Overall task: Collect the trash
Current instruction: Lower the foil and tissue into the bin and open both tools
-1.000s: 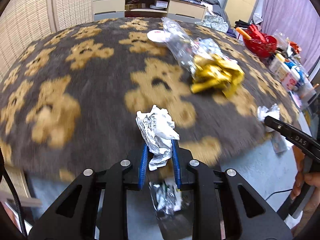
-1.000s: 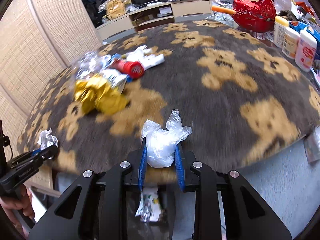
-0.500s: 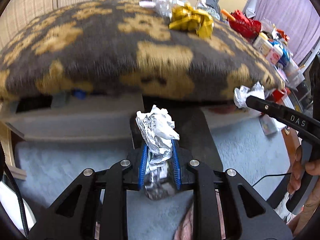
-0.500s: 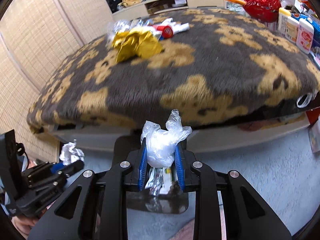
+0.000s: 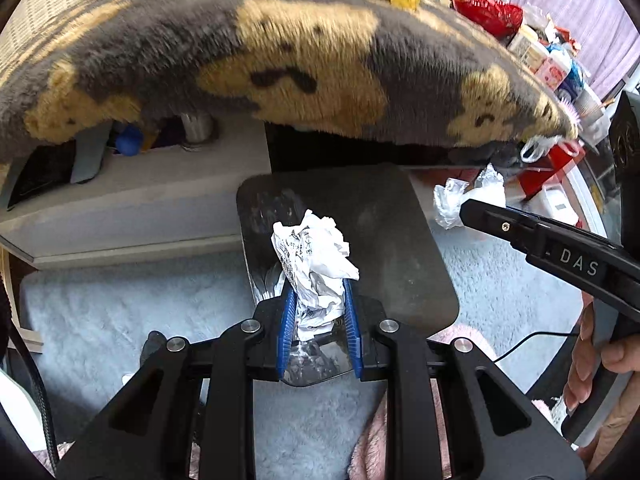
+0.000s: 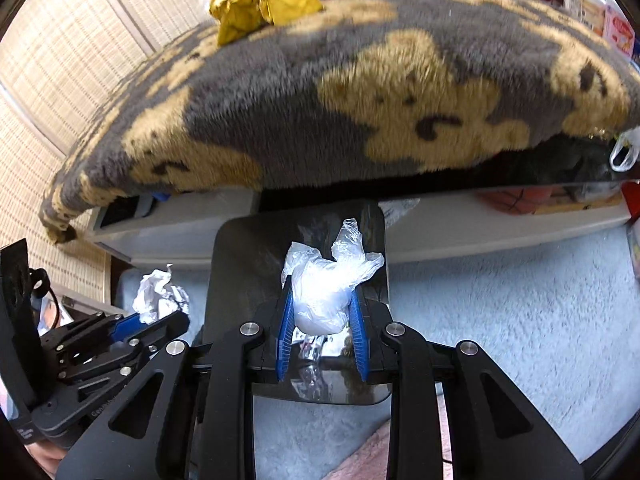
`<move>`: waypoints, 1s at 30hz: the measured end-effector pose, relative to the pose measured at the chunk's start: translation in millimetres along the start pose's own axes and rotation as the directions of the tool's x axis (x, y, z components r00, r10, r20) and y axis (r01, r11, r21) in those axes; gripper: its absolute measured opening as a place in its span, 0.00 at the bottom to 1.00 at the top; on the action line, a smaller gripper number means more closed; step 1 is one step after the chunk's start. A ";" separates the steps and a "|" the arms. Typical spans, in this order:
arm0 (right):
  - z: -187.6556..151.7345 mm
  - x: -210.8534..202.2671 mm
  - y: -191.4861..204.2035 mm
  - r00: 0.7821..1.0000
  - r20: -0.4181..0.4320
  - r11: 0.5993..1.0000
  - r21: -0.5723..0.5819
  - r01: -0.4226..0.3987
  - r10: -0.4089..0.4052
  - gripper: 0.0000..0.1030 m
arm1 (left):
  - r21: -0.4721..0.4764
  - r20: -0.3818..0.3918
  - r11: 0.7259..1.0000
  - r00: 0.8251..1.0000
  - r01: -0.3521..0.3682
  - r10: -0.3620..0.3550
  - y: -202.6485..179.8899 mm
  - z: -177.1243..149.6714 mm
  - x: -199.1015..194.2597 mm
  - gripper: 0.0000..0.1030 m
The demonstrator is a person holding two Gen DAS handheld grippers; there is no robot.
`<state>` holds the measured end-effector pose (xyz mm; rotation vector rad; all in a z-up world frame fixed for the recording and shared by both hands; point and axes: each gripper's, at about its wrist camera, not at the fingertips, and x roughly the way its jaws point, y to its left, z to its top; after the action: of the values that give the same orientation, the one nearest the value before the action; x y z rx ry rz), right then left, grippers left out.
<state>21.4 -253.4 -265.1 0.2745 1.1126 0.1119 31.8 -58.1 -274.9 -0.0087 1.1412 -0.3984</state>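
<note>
Left gripper [image 5: 319,322]: jaws nearly closed, blue pads clamped on a crumpled white paper wad with black print [image 5: 314,256], which stands up out of the grip at frame centre. Directly beneath it sits a dark rounded-rectangular plastic bin [image 5: 404,248] on a pale blue shaggy floor rug [image 5: 120,312]; shiny wrappers are visible in the bin's bottom through the gap between the jaws.

Right gripper [image 6: 322,326]: jaws likewise narrowly set, pressed on a bunched clear-and-white plastic bag [image 6: 326,280] at frame centre, over the same dark bin [image 6: 248,264].

Each gripper appears in the other's view: the right one enters from the right edge of the left view, with a hand [image 5: 600,364] on its handle (lower right); the left one sits at lower left of the right view, its paper wad just clear of the bin's left rim.

The tabletop, draped in a grey fleece blanket with tan bear figures [image 6: 360,92], fills the upper frame. A crumpled yellow foil wrapper [image 6: 260,0] lies on it at upper left of the right view.
</note>
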 end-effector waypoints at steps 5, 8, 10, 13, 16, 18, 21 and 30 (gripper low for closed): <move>-4.7 16.6 -0.1 0.999 -0.047 1.000 0.006 -0.006 0.006 0.26 | 0.007 -0.039 1.000 0.999 0.002 -0.002 -2.3 -2.2 15.8 0.21; -4.6 23.5 1.1 0.998 -0.064 1.000 0.012 -0.011 0.012 0.26 | 0.012 -0.047 1.000 0.999 0.005 -0.004 -4.0 -0.1 21.0 0.21; -3.8 26.0 2.7 0.997 -0.071 1.000 0.011 -0.017 0.018 0.26 | 0.009 -0.054 1.000 0.998 0.008 -0.008 -3.6 0.3 23.5 0.21; -2.1 29.0 6.0 0.997 -0.075 1.000 0.006 -0.018 0.018 0.28 | 0.010 -0.062 1.000 0.998 0.013 -0.012 -3.7 1.5 27.4 0.22; -0.6 29.9 6.4 0.997 -0.076 1.000 0.009 -0.017 0.017 0.30 | 0.008 -0.067 1.000 0.998 0.022 -0.022 -3.8 2.2 29.6 0.25; 0.2 29.1 5.3 0.997 -0.073 1.000 0.015 -0.015 0.016 0.43 | 0.006 -0.068 1.000 0.997 0.023 -0.023 -3.1 2.4 29.8 0.29; 1.5 25.1 3.5 0.998 -0.060 1.000 0.019 -0.016 0.017 0.57 | -0.006 -0.064 1.000 0.998 0.021 -0.021 -0.7 2.5 28.9 0.36; 4.4 1.8 -12.8 0.999 0.005 0.998 0.057 0.034 -0.034 0.83 | -0.022 -0.032 1.000 0.999 0.003 -0.004 5.4 5.1 19.2 0.57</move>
<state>25.5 -266.0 -268.3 0.3062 1.1150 0.0491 44.8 -60.1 -290.7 -0.0234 1.1776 -0.3902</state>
